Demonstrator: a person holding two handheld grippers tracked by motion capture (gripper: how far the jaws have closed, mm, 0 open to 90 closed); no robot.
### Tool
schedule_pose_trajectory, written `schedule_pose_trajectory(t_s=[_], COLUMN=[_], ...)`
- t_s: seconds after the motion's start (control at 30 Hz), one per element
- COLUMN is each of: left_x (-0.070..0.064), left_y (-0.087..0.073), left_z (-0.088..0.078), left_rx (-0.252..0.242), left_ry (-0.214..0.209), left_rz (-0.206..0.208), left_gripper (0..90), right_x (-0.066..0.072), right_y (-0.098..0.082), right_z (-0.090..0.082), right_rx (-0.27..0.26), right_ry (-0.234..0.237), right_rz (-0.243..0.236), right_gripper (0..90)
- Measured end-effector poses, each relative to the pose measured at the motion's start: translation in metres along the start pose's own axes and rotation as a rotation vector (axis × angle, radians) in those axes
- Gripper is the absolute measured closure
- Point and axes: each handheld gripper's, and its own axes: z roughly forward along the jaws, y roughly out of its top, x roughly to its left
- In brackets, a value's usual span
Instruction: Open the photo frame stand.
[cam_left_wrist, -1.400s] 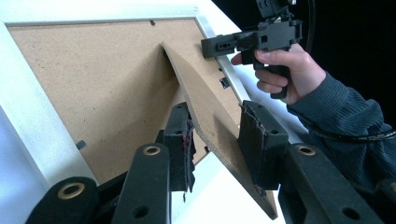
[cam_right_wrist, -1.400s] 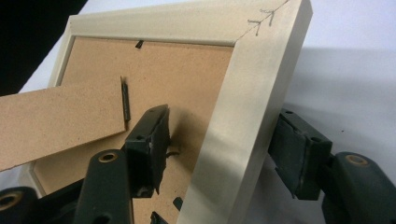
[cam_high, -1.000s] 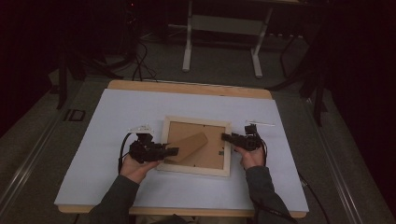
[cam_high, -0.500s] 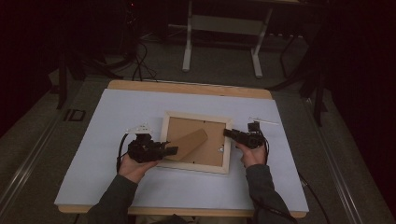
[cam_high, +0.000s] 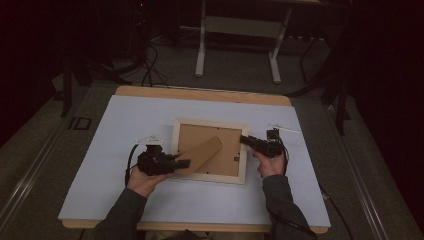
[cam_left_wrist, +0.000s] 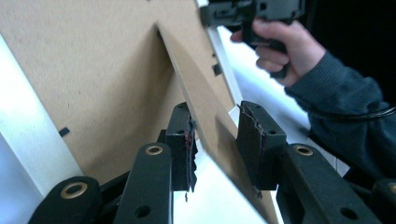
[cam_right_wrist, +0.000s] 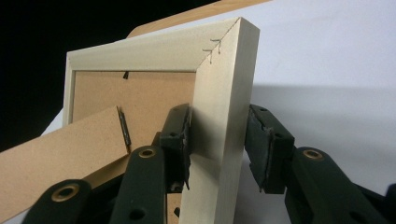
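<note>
While frame (cam_high: 210, 149) lies face-down, stand flap (cam_high: 200, 154) raised, table (cam_high: 125, 120) beneath

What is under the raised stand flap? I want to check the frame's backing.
Under the stand flap lies the brown backing board of the picture frame. The strip directly beneath the flap is covered.

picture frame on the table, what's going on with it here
A person works on a picture frame lying face down on the table. The left gripper straddles the frame's cardboard stand, swung up from the backing, without clamping it. The right gripper has just been closing around the frame's side rail, one jaw against it, the other still apart.
</note>
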Motion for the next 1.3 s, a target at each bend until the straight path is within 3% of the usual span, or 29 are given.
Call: schedule_pose_trajectory(t_s=[0.4, 0.77, 1.3], left_x=[0.000, 0.000, 0.000], left_y=[0.002, 0.002, 0.007], left_z=[0.007, 0.010, 0.016], left_rx=[0.016, 0.017, 0.001], left_ry=[0.027, 0.038, 0.055], left_rz=[0.001, 0.009, 0.039], left_gripper=[66.9, 71.8, 73.2], right_x=[0.005, 0.008, 0.013], right_y=[0.003, 0.006, 0.016], right_z=[-0.002, -0.006, -0.014], right_rx=[-0.010, -0.040, -0.091], right_ry=[0.002, -0.006, -0.033], right_rz=[-0.021, -0.037, -0.099], right_gripper=[62.2, 62.9, 63.0])
